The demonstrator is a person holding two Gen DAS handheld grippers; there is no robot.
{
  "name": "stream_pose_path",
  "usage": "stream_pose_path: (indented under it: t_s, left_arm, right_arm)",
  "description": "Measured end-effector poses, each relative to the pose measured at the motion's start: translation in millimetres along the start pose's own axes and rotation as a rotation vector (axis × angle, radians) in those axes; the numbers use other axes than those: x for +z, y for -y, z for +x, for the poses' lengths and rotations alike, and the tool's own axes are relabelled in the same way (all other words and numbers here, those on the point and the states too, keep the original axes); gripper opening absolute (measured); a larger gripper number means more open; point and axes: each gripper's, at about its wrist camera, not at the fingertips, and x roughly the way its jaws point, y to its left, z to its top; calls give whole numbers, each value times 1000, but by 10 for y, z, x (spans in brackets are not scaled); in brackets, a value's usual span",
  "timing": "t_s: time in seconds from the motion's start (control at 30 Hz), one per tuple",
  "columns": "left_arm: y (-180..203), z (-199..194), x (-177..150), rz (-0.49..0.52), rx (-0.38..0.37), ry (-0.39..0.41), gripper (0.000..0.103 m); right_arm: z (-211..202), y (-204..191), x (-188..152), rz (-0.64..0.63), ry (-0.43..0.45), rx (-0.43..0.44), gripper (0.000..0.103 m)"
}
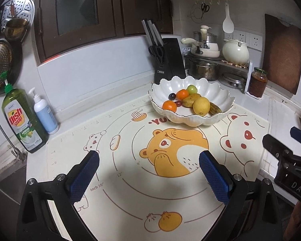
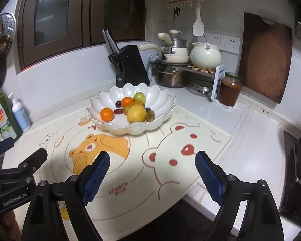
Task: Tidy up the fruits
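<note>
While both grippers hang above the bear-printed silicone mat (image 1: 130,190), the scalloped white bowl (image 1: 192,88) sits on the mat's far edge, in front of the black knife block (image 1: 170,60). Inside the bowl lie a yellow lemon (image 1: 201,106) at the front, two tangerines (image 1: 169,105), a green fruit (image 1: 191,89) at the back, a dark grape (image 1: 172,96) and a browned banana (image 1: 214,108). Well short of the bowl, the left gripper (image 1: 149,172) stands wide with nothing between its blue pads (image 1: 84,178). To its right, the right gripper (image 2: 152,172) is likewise spread and empty. Left of the bowl, a green dish soap bottle (image 1: 23,118) stands against the wall; right of it, a jar of red sauce (image 1: 257,82).
</note>
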Motion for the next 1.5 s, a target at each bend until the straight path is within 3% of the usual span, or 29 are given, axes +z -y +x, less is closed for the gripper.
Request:
stream_pose_path:
  t_s: [0.17, 0.57, 1.5]
  left_arm:
    - [-11, -112, -84, 22, 15, 23, 101]
    - [-102, -186, -319, -3, 15, -6, 101]
    - [-117, -170, -330, -12, 7, -8, 101]
  right_arm:
    - [-61, 11, -99, 14, -3, 6, 88]
    - [-190, -65, -258, 14, 2, 9, 88]
    - [-184, -65, -274, 26, 2, 10, 88]
